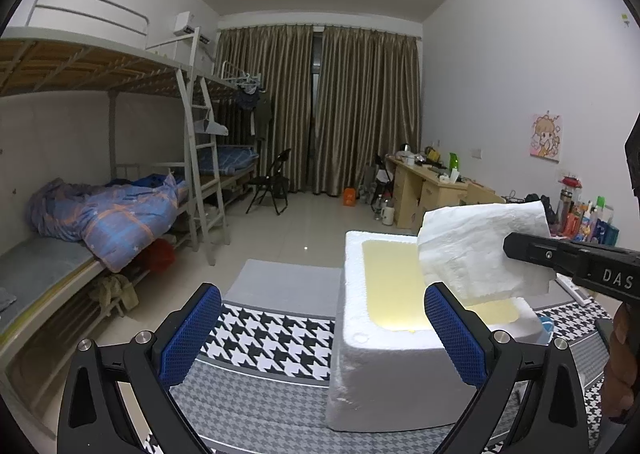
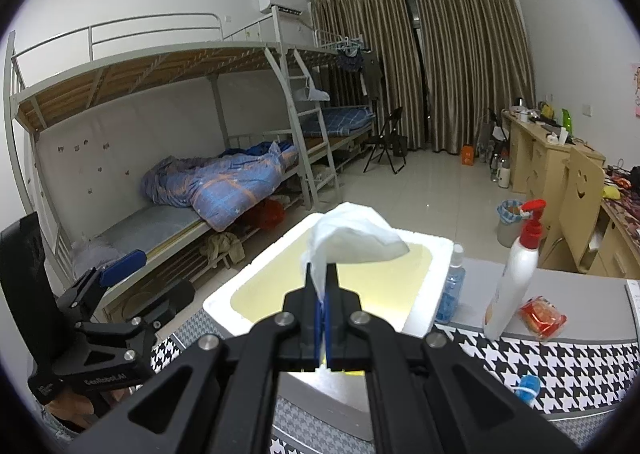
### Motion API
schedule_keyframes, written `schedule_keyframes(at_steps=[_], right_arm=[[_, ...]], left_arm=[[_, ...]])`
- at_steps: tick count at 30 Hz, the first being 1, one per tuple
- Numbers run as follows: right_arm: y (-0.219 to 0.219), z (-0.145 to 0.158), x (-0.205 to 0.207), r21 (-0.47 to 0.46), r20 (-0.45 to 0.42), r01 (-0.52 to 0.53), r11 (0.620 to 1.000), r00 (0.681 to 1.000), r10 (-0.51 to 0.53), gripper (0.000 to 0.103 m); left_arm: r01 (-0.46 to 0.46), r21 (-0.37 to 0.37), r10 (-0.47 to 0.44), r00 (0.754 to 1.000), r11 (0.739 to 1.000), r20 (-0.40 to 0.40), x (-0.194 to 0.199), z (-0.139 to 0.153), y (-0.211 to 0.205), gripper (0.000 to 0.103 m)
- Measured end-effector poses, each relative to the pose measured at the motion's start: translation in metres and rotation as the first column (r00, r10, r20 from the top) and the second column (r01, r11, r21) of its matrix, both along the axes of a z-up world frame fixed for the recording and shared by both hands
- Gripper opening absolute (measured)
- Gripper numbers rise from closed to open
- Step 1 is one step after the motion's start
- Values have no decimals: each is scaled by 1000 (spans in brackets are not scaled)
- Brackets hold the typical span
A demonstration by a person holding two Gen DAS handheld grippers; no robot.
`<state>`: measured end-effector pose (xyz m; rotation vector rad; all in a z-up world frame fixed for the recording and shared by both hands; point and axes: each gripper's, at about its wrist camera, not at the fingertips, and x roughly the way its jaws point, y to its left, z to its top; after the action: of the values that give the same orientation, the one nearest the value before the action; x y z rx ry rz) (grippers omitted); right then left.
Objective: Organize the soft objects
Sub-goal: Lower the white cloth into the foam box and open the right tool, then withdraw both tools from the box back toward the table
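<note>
A white foam box [image 1: 360, 366] with a yellowish inside stands open on the houndstooth tablecloth [image 1: 276, 338]. My right gripper [image 2: 320, 282] is shut on a white tissue [image 2: 352, 242] and holds it above the box [image 2: 228, 298]. In the left wrist view the tissue [image 1: 480, 250] hangs from the right gripper's fingers [image 1: 532, 250] over the box's right side. My left gripper [image 1: 320, 338] is open and empty, just left of the box, near its front.
On the table right of the box stand a white pump bottle with a red top [image 2: 516, 274], a blue bottle [image 2: 452, 290], a red packet [image 2: 542, 318] and a small blue item [image 2: 528, 386]. A bunk bed [image 2: 200, 174] stands beyond the table's left.
</note>
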<state>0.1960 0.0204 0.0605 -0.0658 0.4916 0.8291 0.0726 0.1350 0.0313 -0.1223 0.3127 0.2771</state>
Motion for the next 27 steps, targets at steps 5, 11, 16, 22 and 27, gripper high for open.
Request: schedule_keyframes(at_steps=[5, 11, 16, 22, 27], right_arm=[[8, -5, 5, -24, -9, 1, 1000, 1000, -2, 3], [14, -9, 9, -47, -29, -11, 999, 1000, 10, 3], [19, -13, 8, -89, -39, -23, 996, 999, 20, 5], [22, -15, 5, -117, -39, -34, 993, 999, 29, 52], [17, -12, 3, -114, -24, -29, 993, 999, 27, 55]], left_arm=[[-6, -2, 6, 1000, 1000, 2, -3, -1, 3, 102], [-17, -4, 17, 1000, 1000, -3, -3, -3, 6, 102], [-23, -8, 23, 1000, 1000, -2, -4, -2, 8, 102], [-23, -7, 23, 1000, 1000, 2, -5, -2, 9, 102], [-21, -5, 21, 1000, 1000, 1, -6, -2, 9, 102]])
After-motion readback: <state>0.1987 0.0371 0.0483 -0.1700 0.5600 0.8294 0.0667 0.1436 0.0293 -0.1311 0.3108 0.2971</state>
